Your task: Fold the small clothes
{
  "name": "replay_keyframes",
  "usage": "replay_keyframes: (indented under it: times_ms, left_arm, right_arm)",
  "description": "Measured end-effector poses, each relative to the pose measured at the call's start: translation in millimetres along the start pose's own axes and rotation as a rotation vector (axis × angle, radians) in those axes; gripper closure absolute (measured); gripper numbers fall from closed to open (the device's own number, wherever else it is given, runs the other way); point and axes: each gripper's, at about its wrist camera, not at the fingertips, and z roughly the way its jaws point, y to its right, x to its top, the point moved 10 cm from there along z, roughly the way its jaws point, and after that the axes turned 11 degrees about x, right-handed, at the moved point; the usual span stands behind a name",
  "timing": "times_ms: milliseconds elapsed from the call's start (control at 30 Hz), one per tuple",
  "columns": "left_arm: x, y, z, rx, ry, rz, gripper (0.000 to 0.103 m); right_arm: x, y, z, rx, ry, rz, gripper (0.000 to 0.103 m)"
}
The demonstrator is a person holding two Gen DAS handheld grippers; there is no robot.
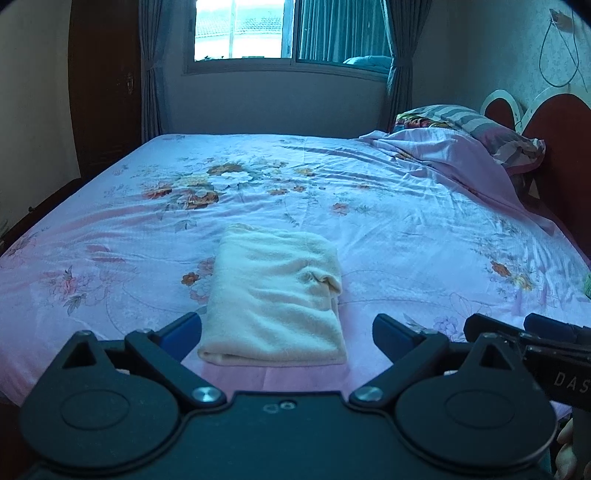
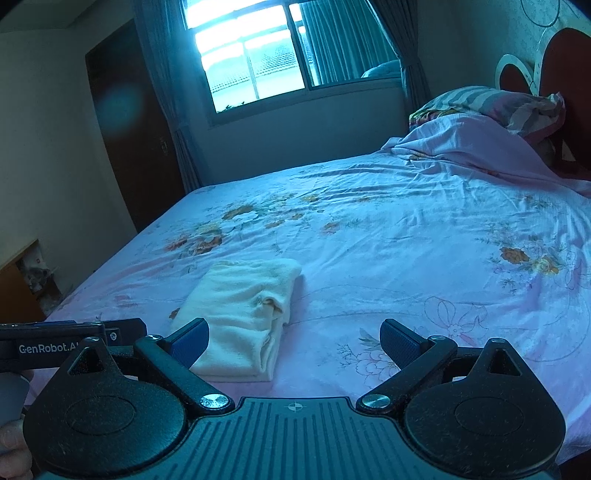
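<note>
Dim bluish window (image 2: 255, 62) backlight, fisheye-warped edges

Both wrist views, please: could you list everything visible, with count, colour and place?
folded cloth: one, cream, on the bed's near part
bed sheet: one, pink floral, covering the bed
pillows: a striped one above a pink-covered one, at the headboard
headboard: one, red and white, right
window: one, bright, far wall
curtains: grey, beside the window
dark door: one, brown, left
left gripper: one, black with blue pads, open, cloth between its fingers
right gripper: one, same colours, open, just right of the cloth
</note>
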Motion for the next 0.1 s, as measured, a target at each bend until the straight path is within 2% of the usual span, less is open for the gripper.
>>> replay_keyframes:
  times_ms: [67,100]
  left_arm:
    - [2.4,0.8,5.9,-0.011,-0.002,-0.002,0.006]
    - [3.4,0.8,10.8,-0.015,-0.012,-0.007,0.002]
  right_arm:
    - [-1.5,2.8,2.2,-0.006,0.006,0.002,0.005]
    - [-2.6,4.9,4.0,-0.007,0.004,0.006,0.005]
